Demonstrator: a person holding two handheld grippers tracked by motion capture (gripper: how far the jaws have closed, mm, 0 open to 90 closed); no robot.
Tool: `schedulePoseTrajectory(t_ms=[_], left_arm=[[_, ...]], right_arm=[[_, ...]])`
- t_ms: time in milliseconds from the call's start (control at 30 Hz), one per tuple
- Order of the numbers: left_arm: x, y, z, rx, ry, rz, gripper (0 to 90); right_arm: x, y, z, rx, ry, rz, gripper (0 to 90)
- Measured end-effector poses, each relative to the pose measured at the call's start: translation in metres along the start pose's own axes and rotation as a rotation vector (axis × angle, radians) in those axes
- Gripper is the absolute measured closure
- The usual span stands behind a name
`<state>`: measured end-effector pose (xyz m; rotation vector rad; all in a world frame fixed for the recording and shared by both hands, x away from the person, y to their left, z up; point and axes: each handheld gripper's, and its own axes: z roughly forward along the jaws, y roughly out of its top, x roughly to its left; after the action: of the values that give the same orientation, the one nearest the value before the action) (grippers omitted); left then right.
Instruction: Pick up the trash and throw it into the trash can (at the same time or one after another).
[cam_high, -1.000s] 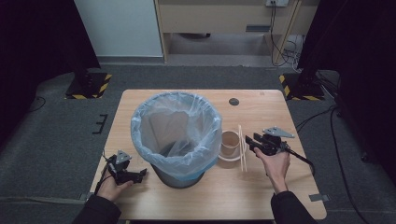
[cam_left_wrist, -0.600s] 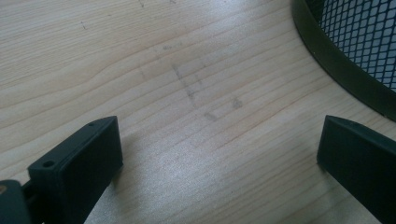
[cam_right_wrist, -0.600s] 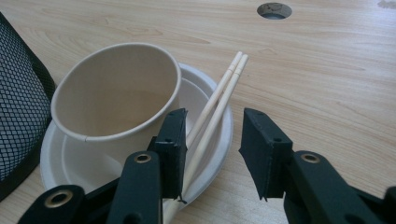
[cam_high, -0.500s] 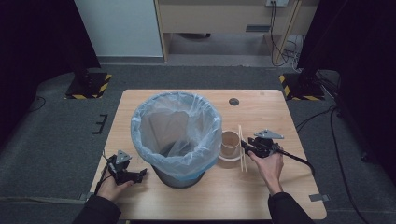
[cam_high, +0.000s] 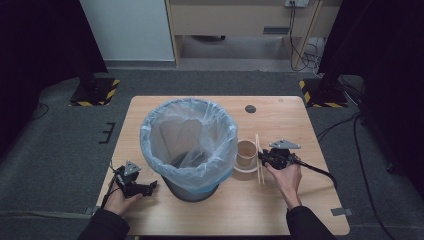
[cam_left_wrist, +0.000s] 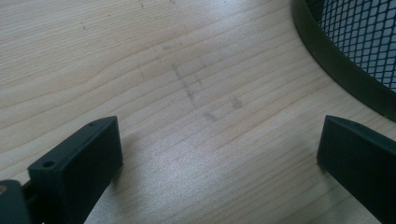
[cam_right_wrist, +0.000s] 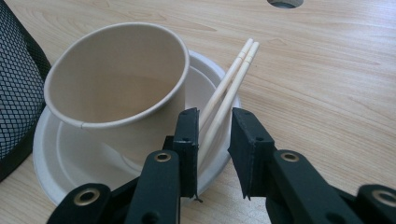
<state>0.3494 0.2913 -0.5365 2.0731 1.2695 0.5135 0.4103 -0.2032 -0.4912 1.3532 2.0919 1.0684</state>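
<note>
Here we have the right gripper (cam_right_wrist: 212, 154) reaching for the pair of chopsticks (cam_right_wrist: 226, 95), which lies slanted across the rim of the white bowl (cam_right_wrist: 56, 154), just beside the paper cup (cam_right_wrist: 116, 88) standing in that bowl. The jaws have just been closing and now stand narrow, one on each side of the sticks; a small gap remains on the outer side, so we judge the pinch not yet made. To do this well, we keep both sticks between the pads, finish closing evenly so neither stick slips out, and stay clear of the cup wall beside the inner jaw. Then a straight lift should free them for the lined bin (cam_high: 189, 142) beyond the cup. Our left gripper (cam_high: 145, 187) rests on the table (cam_left_wrist: 187, 70) with its jaws spread wide, nothing between them, the bin's base just beyond one jaw.
</note>
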Motion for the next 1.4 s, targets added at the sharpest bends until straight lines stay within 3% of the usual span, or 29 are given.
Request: schedulePoseTrajectory(t_ms=[267, 633, 1000, 1400], left_arm=[[0.0, 0.0, 0.0, 0.0, 0.0, 0.0, 0.0], [0.0, 0.0, 0.0, 0.0, 0.0, 0.0, 0.0], [0.0, 0.0, 0.0, 0.0, 0.0, 0.0, 0.0], [0.0, 0.0, 0.0, 0.0, 0.0, 0.0, 0.0]], right_arm=[[0.0008, 0.0009, -0.001, -0.021, 0.012, 0.029, 67.4], [0.0041, -0.0022, 0.0045, -0.001, 0.012, 0.021, 61.0], [0.0039, -0.0029, 0.0039, -0.003, 0.001, -0.016, 70.8], [0.0024, -0.0013, 0.0014, -0.024, 0.009, -0.012, 73.2]])
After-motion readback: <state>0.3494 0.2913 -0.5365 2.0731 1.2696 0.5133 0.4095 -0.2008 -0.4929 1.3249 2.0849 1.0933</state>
